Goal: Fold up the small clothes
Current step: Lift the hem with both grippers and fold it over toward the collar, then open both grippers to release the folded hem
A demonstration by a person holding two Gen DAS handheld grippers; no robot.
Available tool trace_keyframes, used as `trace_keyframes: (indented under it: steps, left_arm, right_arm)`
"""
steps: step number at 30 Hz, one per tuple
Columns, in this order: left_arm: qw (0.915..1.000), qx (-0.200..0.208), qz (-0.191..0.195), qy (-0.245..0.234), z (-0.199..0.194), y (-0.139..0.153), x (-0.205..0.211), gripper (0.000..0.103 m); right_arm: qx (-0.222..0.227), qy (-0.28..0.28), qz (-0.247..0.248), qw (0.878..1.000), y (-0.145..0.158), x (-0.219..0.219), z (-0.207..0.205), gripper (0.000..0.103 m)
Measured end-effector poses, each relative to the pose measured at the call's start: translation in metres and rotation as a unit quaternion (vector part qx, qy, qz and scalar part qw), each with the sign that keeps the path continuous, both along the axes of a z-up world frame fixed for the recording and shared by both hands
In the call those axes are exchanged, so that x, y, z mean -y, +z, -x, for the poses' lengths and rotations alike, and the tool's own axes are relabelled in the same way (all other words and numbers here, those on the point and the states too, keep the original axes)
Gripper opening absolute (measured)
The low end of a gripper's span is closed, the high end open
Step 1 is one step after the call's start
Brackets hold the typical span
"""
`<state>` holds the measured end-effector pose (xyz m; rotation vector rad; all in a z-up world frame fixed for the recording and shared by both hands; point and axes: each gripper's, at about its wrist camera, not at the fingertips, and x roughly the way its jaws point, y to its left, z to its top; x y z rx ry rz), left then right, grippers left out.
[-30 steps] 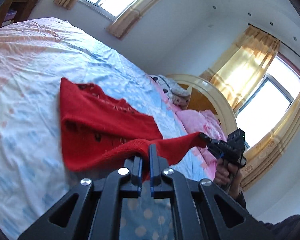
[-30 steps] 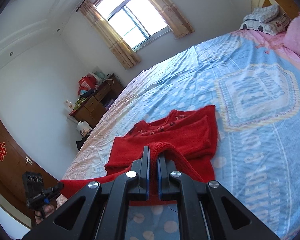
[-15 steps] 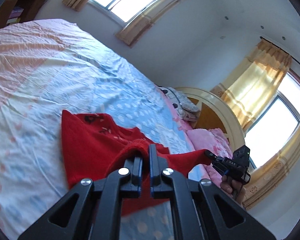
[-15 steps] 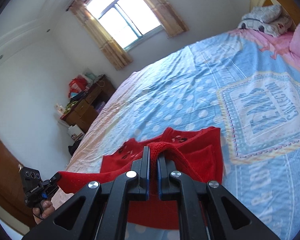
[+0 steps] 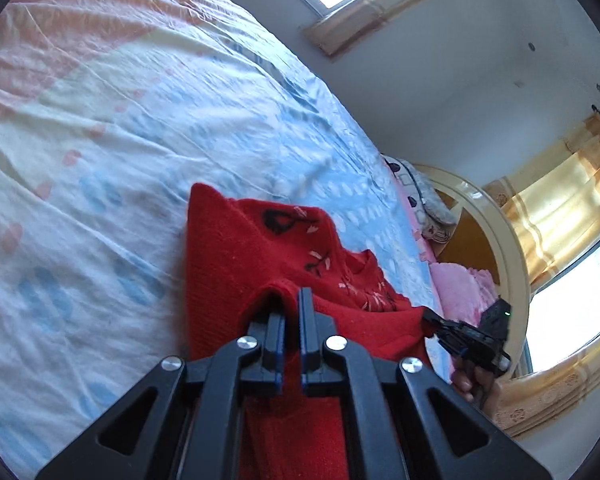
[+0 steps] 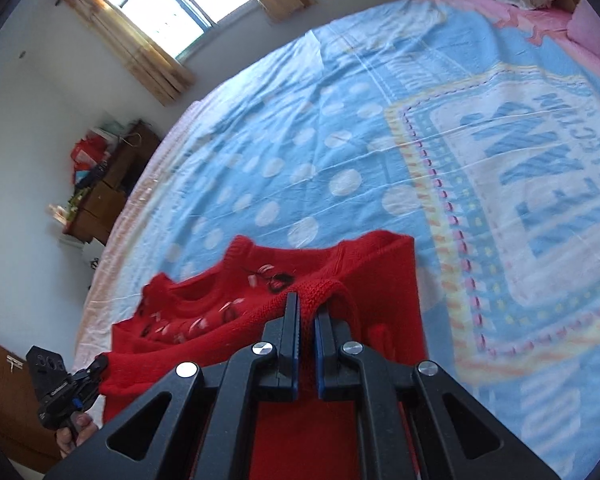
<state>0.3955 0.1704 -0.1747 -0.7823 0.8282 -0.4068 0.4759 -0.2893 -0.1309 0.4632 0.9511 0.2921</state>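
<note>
**Left-wrist and right-wrist views: one red sweater held at two points above a bed**

Left-wrist view, left to right. A bed sheet [image 5: 112, 128], peach at upper left and pale blue with faint dots elsewhere, fills the left and centre. At lower centre the left gripper [image 5: 291, 312] has its jaws drawn narrow on a raised fold of the red sweater [image 5: 236, 264], whose far part lies on the sheet with dark and white embroidery showing. The gripper's black frame hides the cloth below the fold. At right centre the right gripper [image 5: 430, 318] pinches the sweater's other end; a hand [image 5: 474, 380] beneath it is partly cut off. Behind stand a cream curved headboard [image 5: 496, 232], a pink pillow [image 5: 460, 288] and a grey patterned bundle [image 5: 428, 200], hard to identify. Two windows with tan curtains show, one at top centre, one at the right edge.

Right-wrist view, left to right. At lower left the left gripper [image 6: 100, 368] grips a sweater corner, with a hand [image 6: 76, 432] below, partly out of frame. A cluttered wooden dresser [image 6: 108, 188] stands at left centre; its items are too small to name. One curtained window [image 6: 180, 8] sits at upper left. At lower centre the right gripper [image 6: 307, 316] is clamped narrowly on a knitted edge of the sweater [image 6: 384, 280], which hangs taut between the two grippers with its neckline resting on the sheet [image 6: 300, 120]. To the right a large lettered panel [image 6: 540, 184] is printed on the sheet; its text is blurred. Pillows at upper right are cropped.
</note>
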Motion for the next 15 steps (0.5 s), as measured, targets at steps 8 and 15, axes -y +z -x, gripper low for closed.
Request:
trace_keyframes:
  steps: [8,15]
  left_arm:
    - [0.9972,0.022,-0.065,0.028,0.034,0.033,-0.019,0.069]
    - [0.9657,0.040,-0.256,-0.025,0.068,0.036,0.021,0.084]
  right_arm:
    - [0.045,-0.030,-0.013,0.998,0.018,0.019,0.017,0.083]
    - [0.036,0.138,0.110,0.984,0.010,-0.049,0.082,0.083]
